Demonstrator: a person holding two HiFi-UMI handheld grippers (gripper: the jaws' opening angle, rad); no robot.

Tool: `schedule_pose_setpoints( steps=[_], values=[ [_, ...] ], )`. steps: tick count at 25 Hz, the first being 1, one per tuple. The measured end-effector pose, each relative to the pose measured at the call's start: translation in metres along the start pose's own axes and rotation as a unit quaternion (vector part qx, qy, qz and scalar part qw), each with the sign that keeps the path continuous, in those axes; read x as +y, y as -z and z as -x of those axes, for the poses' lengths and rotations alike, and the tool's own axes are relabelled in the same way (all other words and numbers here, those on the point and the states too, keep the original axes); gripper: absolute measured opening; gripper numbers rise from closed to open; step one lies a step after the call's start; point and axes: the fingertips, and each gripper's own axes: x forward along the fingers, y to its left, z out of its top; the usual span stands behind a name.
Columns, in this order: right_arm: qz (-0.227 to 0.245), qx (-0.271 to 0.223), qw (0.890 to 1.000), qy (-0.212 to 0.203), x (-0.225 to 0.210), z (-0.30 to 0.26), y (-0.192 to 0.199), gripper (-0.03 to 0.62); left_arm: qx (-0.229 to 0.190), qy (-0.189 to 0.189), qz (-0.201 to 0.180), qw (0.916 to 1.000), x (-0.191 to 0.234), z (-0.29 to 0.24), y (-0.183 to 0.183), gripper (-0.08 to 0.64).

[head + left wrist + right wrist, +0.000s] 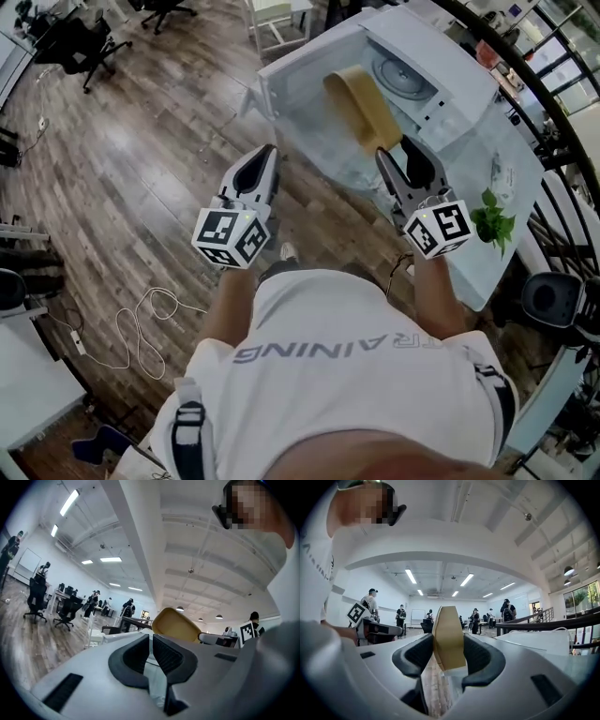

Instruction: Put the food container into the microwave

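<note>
The tan, flat food container (361, 108) stands on edge between the jaws of my right gripper (398, 150), which is shut on its near end. In the right gripper view the container (449, 620) fills the gap of the right gripper (449, 641), with both pads against it. It hangs in front of the white microwave (427, 37), whose door stands open so that the round turntable (403, 77) shows. My left gripper (267, 152) floats to the left over the floor, jaws together and empty (151, 641). From that side the container (176, 624) shows beyond it.
The microwave stands on a white table (511, 178) with a small green plant (492, 223) near its edge. A dark railing (562, 112) runs along the right. Office chairs (84, 42) stand at the far left, and a white cable (141, 328) lies on the wood floor.
</note>
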Motion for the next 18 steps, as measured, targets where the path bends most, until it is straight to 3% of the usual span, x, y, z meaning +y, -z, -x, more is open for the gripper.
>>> schedule_pose_setpoints(
  steps=[8,18],
  values=[
    [-0.013,0.006,0.997,0.081,-0.023,-0.017,0.013,0.218,0.036,0.075,-0.001,0.9965,0.025,-0.059,0.002,0.051],
    [-0.037,-0.002,0.986,0.16,-0.076,0.01,0.02,0.218,0.077,0.148,-0.016,0.9859,-0.012,-0.121,0.015,0.051]
  ],
)
